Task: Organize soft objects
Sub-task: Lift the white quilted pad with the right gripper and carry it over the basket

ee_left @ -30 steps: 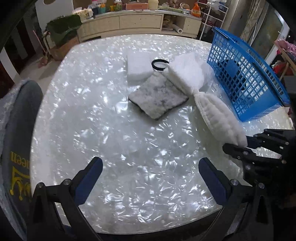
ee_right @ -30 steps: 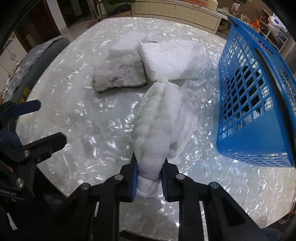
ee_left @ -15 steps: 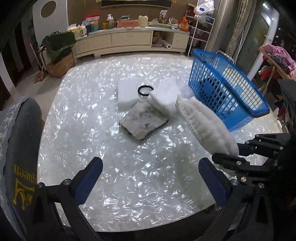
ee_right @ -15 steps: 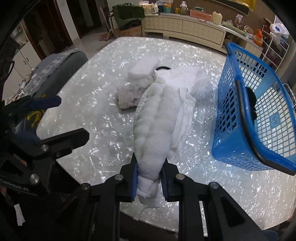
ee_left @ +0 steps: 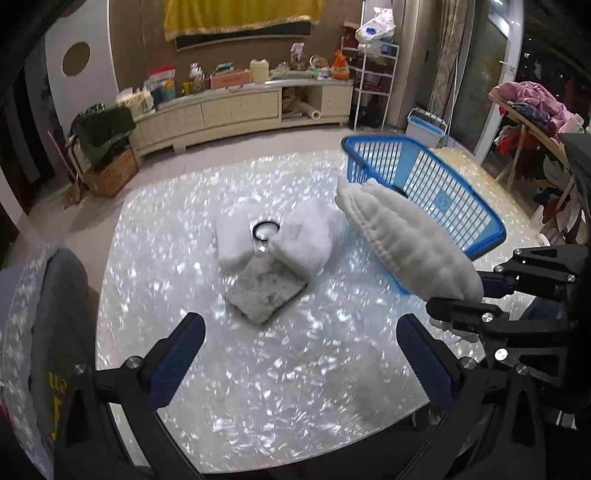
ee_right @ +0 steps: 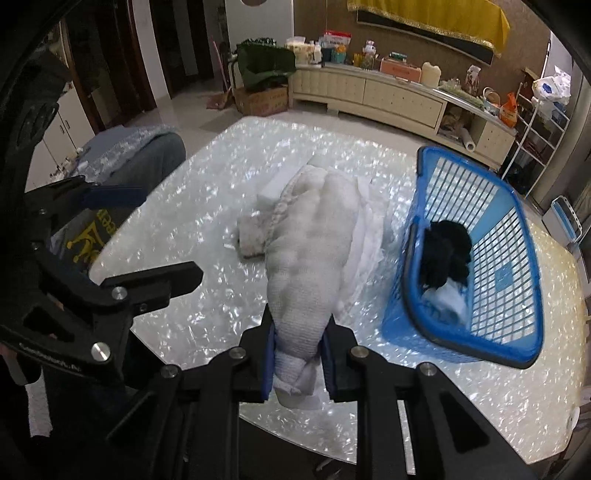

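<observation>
Behind the lifted white ribbed cloth bundle (ee_right: 310, 258), the grey mottled sponge pad (ee_right: 249, 236) and white foam block (ee_right: 282, 181) are largely hidden. Beside it, the blue plastic lattice basket's (ee_right: 491, 258) dark contents are not identifiable.

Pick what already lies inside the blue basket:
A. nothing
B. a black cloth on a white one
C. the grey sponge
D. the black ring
B: the right wrist view shows a black cloth on a white cloth inside the blue basket.

Cream sideboard (ee_left: 240, 107), yellow wall hanging (ee_left: 240, 14), grey chair (ee_right: 147, 155)
</observation>
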`<action>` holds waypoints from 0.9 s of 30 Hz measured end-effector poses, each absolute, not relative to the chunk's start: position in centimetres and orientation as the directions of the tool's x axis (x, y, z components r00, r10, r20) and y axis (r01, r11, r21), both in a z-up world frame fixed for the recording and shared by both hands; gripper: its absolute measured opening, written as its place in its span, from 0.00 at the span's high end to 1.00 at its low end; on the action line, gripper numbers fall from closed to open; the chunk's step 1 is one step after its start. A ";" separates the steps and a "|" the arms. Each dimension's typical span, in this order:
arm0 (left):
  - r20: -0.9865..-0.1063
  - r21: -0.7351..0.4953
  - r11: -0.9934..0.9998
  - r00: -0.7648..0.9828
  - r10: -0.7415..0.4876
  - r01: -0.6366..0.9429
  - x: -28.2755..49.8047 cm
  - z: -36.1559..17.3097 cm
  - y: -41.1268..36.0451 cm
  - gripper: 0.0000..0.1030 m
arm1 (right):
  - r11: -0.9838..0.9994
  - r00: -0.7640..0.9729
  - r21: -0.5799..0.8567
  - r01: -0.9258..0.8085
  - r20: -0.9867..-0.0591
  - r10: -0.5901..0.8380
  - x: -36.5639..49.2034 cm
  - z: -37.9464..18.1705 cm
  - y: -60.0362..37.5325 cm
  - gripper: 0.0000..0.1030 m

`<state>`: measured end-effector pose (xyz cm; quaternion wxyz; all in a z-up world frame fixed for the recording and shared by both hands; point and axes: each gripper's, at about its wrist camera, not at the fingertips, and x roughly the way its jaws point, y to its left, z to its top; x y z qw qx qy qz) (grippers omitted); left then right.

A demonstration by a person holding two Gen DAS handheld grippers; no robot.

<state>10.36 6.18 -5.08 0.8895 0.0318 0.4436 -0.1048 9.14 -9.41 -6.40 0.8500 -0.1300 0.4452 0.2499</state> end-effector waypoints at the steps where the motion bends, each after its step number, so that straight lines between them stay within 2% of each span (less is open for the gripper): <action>1: -0.790 -0.032 0.975 0.592 -0.158 0.218 10.5 -4.6 6.0 0.00 | 0.842 0.489 -0.004 -0.540 -0.816 0.309 9.2 -5.8 -9.8 0.81; 14: -0.748 -0.054 0.974 0.637 -0.184 0.218 12.9 -0.9 4.1 0.00 | 0.872 0.573 -0.042 -0.487 -0.769 0.283 11.2 -2.0 -13.9 0.81; 27: -0.752 -0.057 0.965 0.625 -0.211 0.258 14.8 -1.3 2.0 0.00 | 0.909 0.566 -0.069 -0.412 -0.801 0.196 15.6 -4.0 -17.2 0.81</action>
